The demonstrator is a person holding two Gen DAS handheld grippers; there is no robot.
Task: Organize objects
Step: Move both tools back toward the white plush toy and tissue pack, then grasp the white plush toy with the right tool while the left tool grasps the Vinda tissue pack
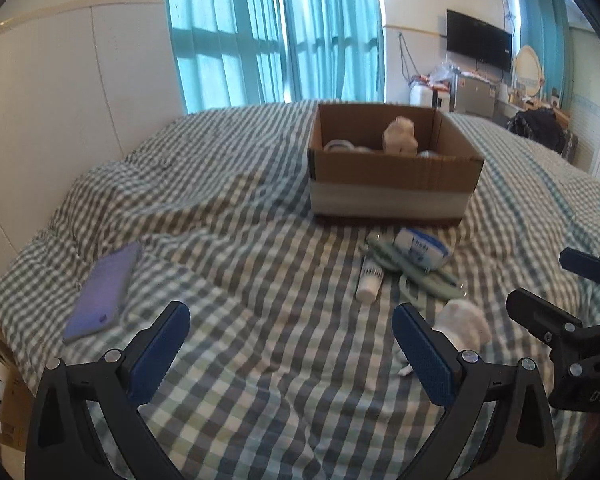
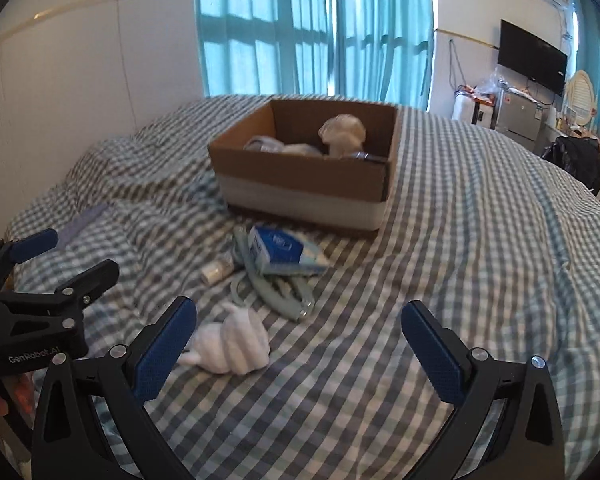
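An open cardboard box sits on the checked bed and holds a beige cloth bundle and other pale items. In front of it lie a blue-white packet, a small white bottle, pale green hangers and a rolled white cloth. My left gripper is open and empty, above the bedding left of the white cloth. My right gripper is open and empty, just right of the white cloth.
A purple phone lies on the bed at the left. The right gripper shows at the right edge of the left wrist view, the left gripper at the left edge of the right wrist view. Teal curtains, a TV and cluttered furniture stand behind.
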